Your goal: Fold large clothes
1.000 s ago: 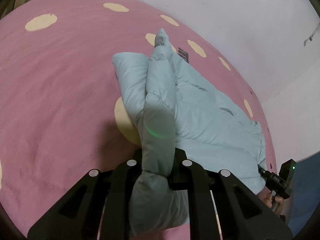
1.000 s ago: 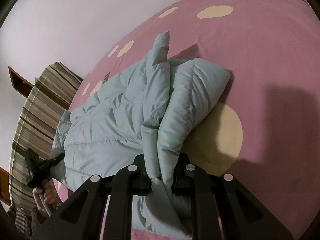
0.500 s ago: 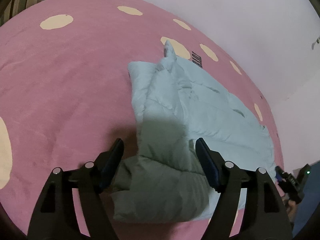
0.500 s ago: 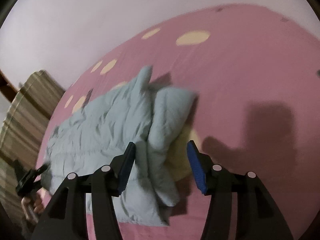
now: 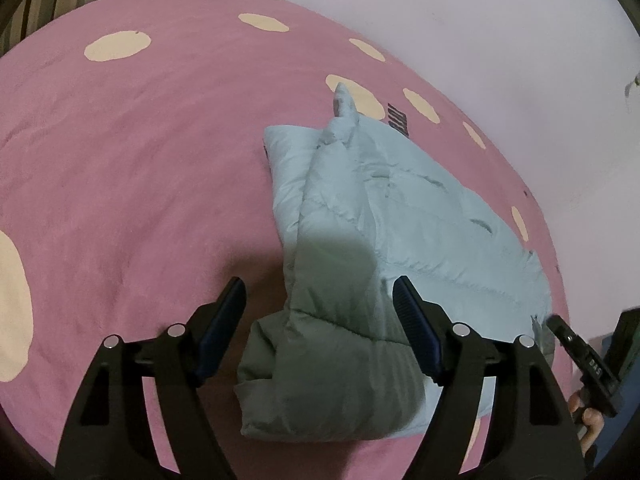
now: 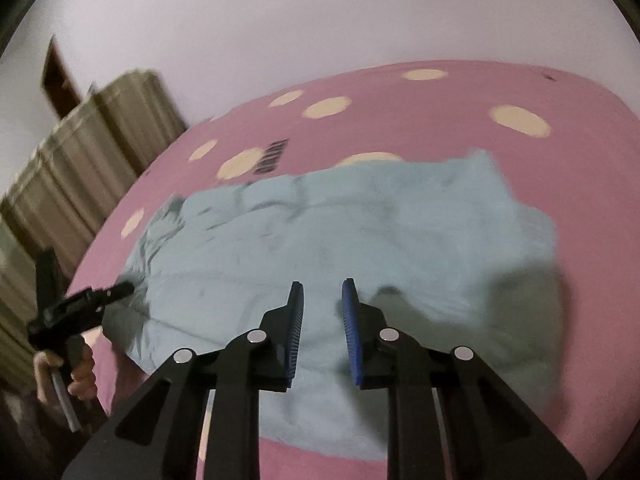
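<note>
Clearly my left hand-held gripper (image 5: 318, 312) gapes wide and my right hand-held gripper (image 6: 322, 312) is narrowly parted, both holding nothing. The puffy blue jacket (image 5: 384, 240) looks light, soft and springy, so I'd pinch its thick folded edge nearest me.

Jacket (image 5: 392, 232) on blanket (image 5: 132, 152)

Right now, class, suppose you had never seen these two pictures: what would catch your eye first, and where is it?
First the pale blue puffer jacket, lying folded in the middle of the pink blanket with its cream dots. Next the two black claws with blue pads: the left claw gapes wide over the jacket's near end, and the right claw hangs open above its middle, holding nothing. Striped bedding sits behind, at the left of the right wrist view.
</note>
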{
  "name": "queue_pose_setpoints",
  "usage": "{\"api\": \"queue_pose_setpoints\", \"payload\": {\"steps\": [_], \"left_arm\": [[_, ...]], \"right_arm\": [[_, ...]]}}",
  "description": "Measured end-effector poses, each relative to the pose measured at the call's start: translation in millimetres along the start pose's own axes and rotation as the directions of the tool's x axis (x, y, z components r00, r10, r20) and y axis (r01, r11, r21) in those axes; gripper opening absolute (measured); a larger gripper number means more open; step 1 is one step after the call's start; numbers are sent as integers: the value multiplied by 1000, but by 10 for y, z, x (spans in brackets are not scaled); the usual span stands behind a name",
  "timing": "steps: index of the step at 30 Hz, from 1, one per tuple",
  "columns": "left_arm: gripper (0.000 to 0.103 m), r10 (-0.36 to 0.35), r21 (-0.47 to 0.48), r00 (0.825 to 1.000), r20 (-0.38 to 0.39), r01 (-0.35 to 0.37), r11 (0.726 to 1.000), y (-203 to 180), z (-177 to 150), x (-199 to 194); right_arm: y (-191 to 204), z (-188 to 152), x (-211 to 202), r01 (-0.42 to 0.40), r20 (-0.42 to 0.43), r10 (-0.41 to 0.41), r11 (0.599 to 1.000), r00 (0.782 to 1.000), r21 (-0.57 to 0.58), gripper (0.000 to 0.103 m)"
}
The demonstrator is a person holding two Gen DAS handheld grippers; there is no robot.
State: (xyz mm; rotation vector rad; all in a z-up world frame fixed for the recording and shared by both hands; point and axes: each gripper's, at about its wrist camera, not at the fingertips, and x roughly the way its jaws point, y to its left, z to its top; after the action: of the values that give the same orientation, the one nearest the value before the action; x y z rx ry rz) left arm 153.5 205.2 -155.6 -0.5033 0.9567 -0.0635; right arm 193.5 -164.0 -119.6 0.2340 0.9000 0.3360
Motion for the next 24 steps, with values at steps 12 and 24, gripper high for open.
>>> {"api": "queue_pose_setpoints", "payload": {"steps": [12,24], "left_arm": [[76,-11,2,1000,-20,11,1000,64,72,64],[76,-69,-21,994,-80,67,997,38,234,357]], "right_arm": [[484,5,623,13,-79,-17,999,997,-49,21],[467,-67,807,49,-135,-58,997,989,-67,20]]}}
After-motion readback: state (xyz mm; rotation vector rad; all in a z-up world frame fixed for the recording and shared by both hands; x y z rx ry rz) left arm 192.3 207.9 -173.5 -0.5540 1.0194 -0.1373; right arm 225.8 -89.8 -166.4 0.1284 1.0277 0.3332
